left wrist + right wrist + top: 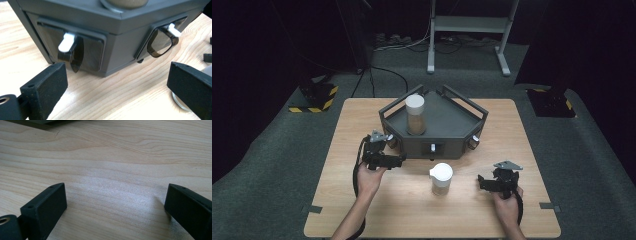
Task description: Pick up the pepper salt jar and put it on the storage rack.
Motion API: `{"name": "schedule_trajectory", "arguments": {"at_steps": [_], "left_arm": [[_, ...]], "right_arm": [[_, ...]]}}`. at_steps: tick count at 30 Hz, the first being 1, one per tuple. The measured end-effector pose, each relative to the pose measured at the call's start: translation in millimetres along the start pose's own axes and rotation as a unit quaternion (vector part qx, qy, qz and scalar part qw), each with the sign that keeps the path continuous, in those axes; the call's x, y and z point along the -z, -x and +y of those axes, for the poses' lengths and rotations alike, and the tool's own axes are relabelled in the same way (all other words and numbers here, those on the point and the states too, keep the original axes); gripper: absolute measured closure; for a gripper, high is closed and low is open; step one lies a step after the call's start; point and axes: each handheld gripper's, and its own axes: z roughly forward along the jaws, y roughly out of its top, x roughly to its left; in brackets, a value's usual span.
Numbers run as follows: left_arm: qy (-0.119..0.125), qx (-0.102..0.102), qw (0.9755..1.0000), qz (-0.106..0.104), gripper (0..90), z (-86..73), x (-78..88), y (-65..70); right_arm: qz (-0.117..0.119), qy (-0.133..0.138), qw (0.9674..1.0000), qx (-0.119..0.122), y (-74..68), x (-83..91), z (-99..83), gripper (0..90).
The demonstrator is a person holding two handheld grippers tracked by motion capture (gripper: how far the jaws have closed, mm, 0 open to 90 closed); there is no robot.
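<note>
A dark grey angular station (447, 131) stands at the table's middle back, with a tall white-lidded jar (415, 115) of brown contents on its deck. A shorter white-lidded jar (441, 178) stands on the table in front. My left gripper (391, 151) sits open at the station's front-left corner. In the left gripper view its jaws (115, 85) gape before a white lever (66, 42) over a dark translucent spout; a second lever (174, 29) is on the adjacent face. My right gripper (486, 181) rests open right of the short jar, nothing between its fingers (45, 207).
The wooden table (362, 210) has bare room along its front and left. The short jar's base (180, 103) shows at the lower right of the left gripper view. A metal stand (467, 25) and cables lie on the floor behind the table.
</note>
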Motion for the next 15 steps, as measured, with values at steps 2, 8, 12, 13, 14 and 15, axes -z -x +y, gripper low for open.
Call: {"name": "schedule_trajectory", "arguments": {"at_steps": [2,8,12,13,14,15], "left_arm": [[-0.001,0.0,1.0,0.001,3.2,-3.1,-1.2,0.3],[-0.007,-0.003,1.0,0.003,3.2,-11.3,-6.0,4.1],[-0.012,-0.003,0.9999,0.003,3.2,-15.5,-9.2,6.0],[-0.013,-0.004,0.9999,0.004,3.2,-16.3,-9.8,6.6],[-0.013,-0.004,0.9999,0.005,3.2,-17.1,-10.5,7.3],[-0.014,-0.004,0.9999,0.007,3.2,-18.6,-11.7,8.8]], "right_arm": [[0.0,0.0,1.0,0.0,0.0,0.0,0.0,3.5],[0.0,0.0,1.0,-0.001,-0.1,0.0,0.0,3.6],[0.0,0.0,1.0,-0.001,-0.1,0.0,0.1,3.5],[0.0,0.0,1.0,-0.001,-0.1,0.0,0.0,3.6],[0.0,0.0,1.0,-0.001,-0.1,0.0,0.0,3.5],[0.0,0.0,1.0,-0.001,-0.1,0.0,0.0,3.5]]}}
